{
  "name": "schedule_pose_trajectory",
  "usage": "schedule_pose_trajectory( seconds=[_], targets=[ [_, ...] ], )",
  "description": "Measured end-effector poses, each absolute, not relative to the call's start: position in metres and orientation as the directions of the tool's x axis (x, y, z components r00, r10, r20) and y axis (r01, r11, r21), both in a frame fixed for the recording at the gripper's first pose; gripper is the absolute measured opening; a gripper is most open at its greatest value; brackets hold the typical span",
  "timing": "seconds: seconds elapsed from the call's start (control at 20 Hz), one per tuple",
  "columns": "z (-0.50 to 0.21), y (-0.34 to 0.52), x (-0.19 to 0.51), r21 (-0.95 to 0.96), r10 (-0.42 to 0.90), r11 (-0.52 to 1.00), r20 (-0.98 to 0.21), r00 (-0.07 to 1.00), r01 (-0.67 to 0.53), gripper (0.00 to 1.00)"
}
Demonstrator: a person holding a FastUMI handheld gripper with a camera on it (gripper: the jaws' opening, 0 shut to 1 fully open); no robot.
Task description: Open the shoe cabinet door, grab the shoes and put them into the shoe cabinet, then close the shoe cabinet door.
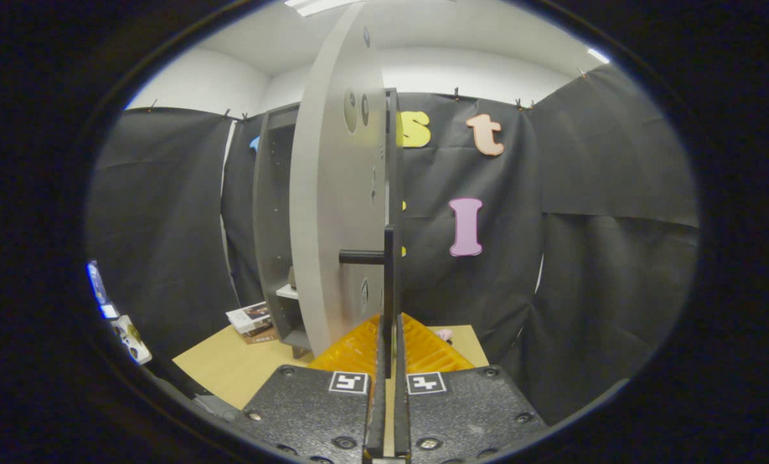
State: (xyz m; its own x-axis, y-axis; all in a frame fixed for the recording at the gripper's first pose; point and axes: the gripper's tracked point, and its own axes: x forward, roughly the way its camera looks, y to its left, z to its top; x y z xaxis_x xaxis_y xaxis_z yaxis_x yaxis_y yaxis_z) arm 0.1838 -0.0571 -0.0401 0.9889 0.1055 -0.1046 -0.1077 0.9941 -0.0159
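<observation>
Gripper nearly closed — apparently clamped on the dark handle of the open cabinet door.

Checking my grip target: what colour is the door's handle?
Black, a bar handle on the pale grey door, clearest in the gripper view, with the jaws closed on it.

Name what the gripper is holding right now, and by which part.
The gripper is shut on the black bar handle of the grey shoe cabinet door, both fingers pressing on the handle's lower end; the door stands open, edge-on.
</observation>
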Motion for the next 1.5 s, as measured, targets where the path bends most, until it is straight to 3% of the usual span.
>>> schedule_pose_trajectory(
  seconds=[0.1, 0.45, 0.55, 0.65, 1.5],
  targets=[
    [-0.042, -0.059, 0.165, -0.018, 0.081, 0.996, -0.105, 0.991, -0.083, 0.21],
    [-0.05, -0.037, 0.105, -0.075, 0.017, 0.997, -0.066, 0.998, -0.022, 0.83],
    [-0.06, -0.018, 0.095, -0.087, 0.021, 0.996, -0.067, 0.998, -0.027, 0.95],
    [-0.076, 0.004, 0.088, -0.087, 0.032, 0.995, -0.084, 0.996, -0.04, 1.0],
    [-0.342, 0.178, 0.145, -0.003, 0.24, 0.963, -0.447, 0.862, -0.27, 1.0]
  ],
)
